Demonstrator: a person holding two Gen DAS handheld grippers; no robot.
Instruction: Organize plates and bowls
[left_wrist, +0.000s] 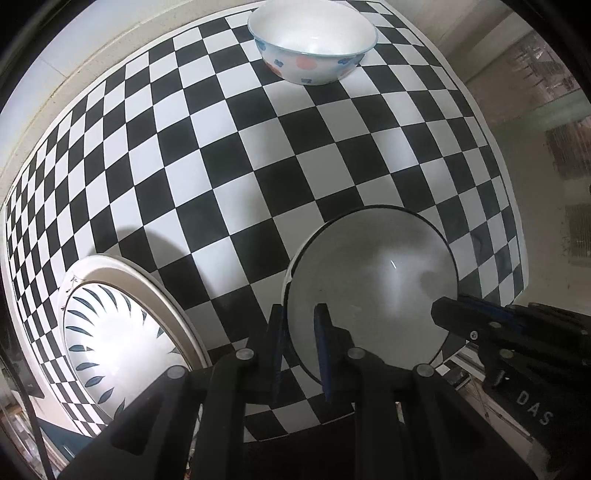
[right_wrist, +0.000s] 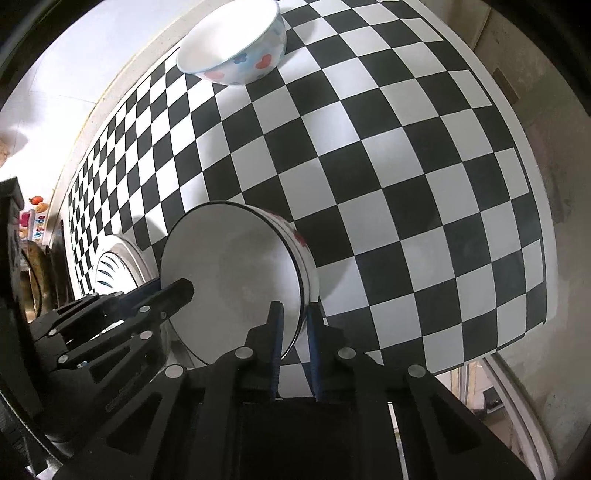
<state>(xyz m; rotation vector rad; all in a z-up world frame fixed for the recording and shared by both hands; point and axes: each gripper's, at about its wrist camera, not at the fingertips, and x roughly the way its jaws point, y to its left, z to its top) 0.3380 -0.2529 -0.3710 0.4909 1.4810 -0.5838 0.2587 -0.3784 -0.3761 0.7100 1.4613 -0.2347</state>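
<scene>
A white bowl with a dark rim (left_wrist: 369, 288) (right_wrist: 229, 280) is held above the checkered table by both grippers. My left gripper (left_wrist: 301, 325) is shut on its left rim; it shows in the right wrist view (right_wrist: 177, 291). My right gripper (right_wrist: 295, 321) is shut on its right rim; it shows in the left wrist view (left_wrist: 454, 314). A white bowl with blue and red flowers (left_wrist: 314, 40) (right_wrist: 236, 48) stands at the far edge. A white plate with blue leaf marks (left_wrist: 122, 332) (right_wrist: 118, 269) lies at the near left.
The black-and-white checkered cloth (left_wrist: 258, 166) (right_wrist: 406, 184) covers the table. Its right edge (right_wrist: 535, 221) drops to the floor. A wall runs along the far left (left_wrist: 92, 48). Clutter stands off the table's left end (right_wrist: 33, 221).
</scene>
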